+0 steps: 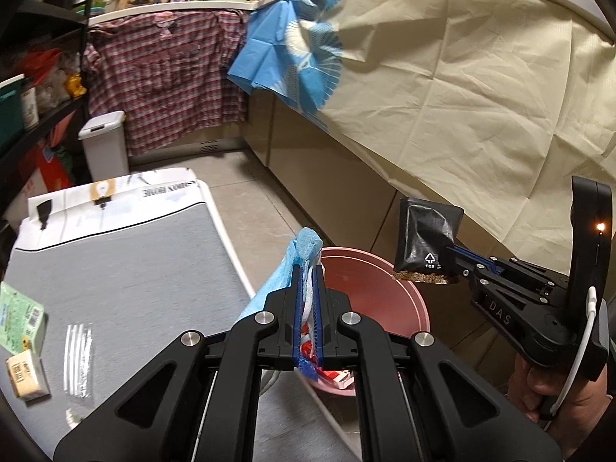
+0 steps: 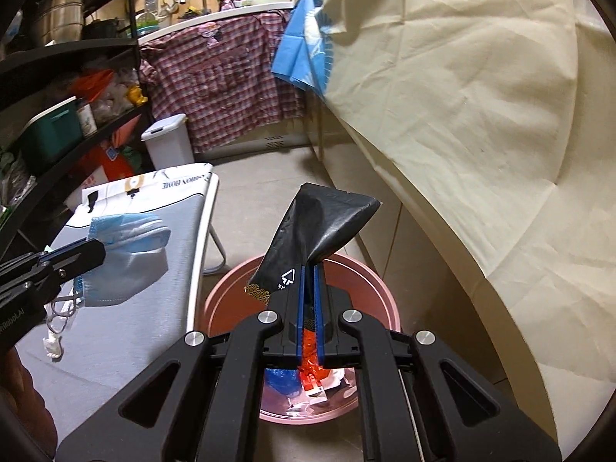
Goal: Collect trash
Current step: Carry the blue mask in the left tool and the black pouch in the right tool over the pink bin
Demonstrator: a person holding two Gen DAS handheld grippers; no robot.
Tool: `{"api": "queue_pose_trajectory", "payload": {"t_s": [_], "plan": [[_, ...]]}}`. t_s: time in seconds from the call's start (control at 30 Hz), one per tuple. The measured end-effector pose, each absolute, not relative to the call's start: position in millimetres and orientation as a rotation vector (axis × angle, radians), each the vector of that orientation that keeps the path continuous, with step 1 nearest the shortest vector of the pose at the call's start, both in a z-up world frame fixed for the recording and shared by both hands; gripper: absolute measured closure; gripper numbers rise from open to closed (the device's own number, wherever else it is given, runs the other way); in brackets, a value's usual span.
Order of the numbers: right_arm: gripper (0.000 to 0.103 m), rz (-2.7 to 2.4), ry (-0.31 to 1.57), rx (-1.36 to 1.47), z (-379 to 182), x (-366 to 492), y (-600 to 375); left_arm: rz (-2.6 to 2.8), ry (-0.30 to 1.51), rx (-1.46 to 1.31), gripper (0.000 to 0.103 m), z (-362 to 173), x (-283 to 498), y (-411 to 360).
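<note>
My left gripper point(image 1: 307, 269) is shut on a crumpled blue face mask point(image 1: 304, 246), held at the near-left rim of the pink bin point(image 1: 408, 300). In the right wrist view the same mask point(image 2: 127, 254) hangs from the left gripper point(image 2: 96, 250) over the grey table edge. My right gripper point(image 2: 311, 269) is shut on a black snack wrapper point(image 2: 323, 227), held above the pink bin point(image 2: 369, 277). That wrapper point(image 1: 427, 238) and the right gripper point(image 1: 454, 256) show at the right in the left wrist view. Red, blue and white trash point(image 2: 308, 385) lies in the bin's bottom.
A grey-topped folding table point(image 1: 127, 254) stands left of the bin, with a green carton point(image 1: 19, 319), a small tan box point(image 1: 27, 375) and a clear plastic strip point(image 1: 79, 358). A cream cloth point(image 1: 462, 96) drapes the counter on the right. A white lidded bin point(image 1: 104, 146) stands far back.
</note>
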State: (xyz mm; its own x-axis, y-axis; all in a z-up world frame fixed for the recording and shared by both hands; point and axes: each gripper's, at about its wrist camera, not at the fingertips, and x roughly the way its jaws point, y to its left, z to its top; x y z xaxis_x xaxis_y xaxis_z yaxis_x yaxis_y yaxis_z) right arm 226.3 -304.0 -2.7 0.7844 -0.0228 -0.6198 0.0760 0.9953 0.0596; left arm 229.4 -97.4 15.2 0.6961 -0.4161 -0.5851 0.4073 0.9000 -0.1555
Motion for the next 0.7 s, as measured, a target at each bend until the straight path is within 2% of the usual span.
{"api": "queue_pose_trajectory", "payload": {"t_s": [0.7], "plan": [[0.095,-0.096,0.695,0.089,-11,237,-312,-0.492,0.692,0.003,0.098,3,251,-137]]}}
